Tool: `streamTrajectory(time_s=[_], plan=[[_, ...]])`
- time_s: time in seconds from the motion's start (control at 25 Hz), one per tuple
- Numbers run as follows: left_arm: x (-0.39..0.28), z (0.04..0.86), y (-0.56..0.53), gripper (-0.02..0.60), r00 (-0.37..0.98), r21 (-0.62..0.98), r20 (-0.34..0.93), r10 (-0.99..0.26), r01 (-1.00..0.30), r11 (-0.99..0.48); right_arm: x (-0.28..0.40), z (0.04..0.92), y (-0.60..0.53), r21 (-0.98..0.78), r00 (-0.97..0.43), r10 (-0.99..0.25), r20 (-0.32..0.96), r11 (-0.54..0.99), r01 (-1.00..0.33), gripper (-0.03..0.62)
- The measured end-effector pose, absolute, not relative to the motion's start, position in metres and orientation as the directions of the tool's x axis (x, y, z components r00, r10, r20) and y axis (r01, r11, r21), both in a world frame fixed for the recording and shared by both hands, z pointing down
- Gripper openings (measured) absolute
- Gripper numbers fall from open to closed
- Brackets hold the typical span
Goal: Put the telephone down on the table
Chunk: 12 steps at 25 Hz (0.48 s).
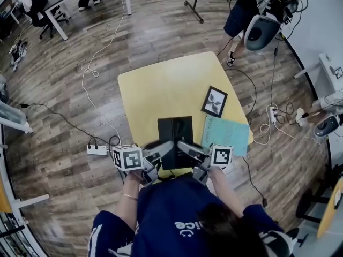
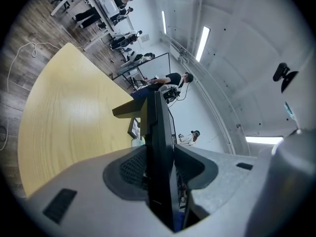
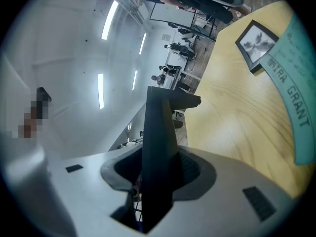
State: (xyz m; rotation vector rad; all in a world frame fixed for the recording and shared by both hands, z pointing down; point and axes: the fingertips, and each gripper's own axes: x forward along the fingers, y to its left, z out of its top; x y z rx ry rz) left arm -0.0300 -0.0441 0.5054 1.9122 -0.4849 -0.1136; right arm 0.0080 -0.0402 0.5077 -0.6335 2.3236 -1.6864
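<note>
The telephone (image 1: 175, 135) is a flat black slab held above the near edge of the yellow table (image 1: 155, 87). My left gripper (image 1: 163, 151) is shut on its left near corner and my right gripper (image 1: 185, 148) is shut on its right near corner. In the left gripper view the telephone (image 2: 160, 142) stands edge-on between the grey jaws of the left gripper (image 2: 160, 168), with the table (image 2: 64, 117) beyond. In the right gripper view the same black slab (image 3: 158, 142) is clamped by the right gripper (image 3: 157, 174). Whether its underside touches the table is hidden.
A teal book (image 1: 226, 134) lies on the table just right of the telephone, with a black-framed picture (image 1: 214, 101) beyond it. A power strip (image 1: 97, 150) and cables lie on the wooden floor to the left. A person (image 1: 244, 9) stands beyond the table's far right corner.
</note>
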Motion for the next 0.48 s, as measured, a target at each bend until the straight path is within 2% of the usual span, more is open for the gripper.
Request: streamTrajectory(time_s=[0.48], plan=[[-0.018, 0.507, -0.119, 0.173, 0.868, 0.904, 0.156, -0.472, -0.319, -0.287, 0.018, 0.507, -0.119, -0.927, -0.924, -0.365, 0.109, 0.299, -0.228, 0.181]])
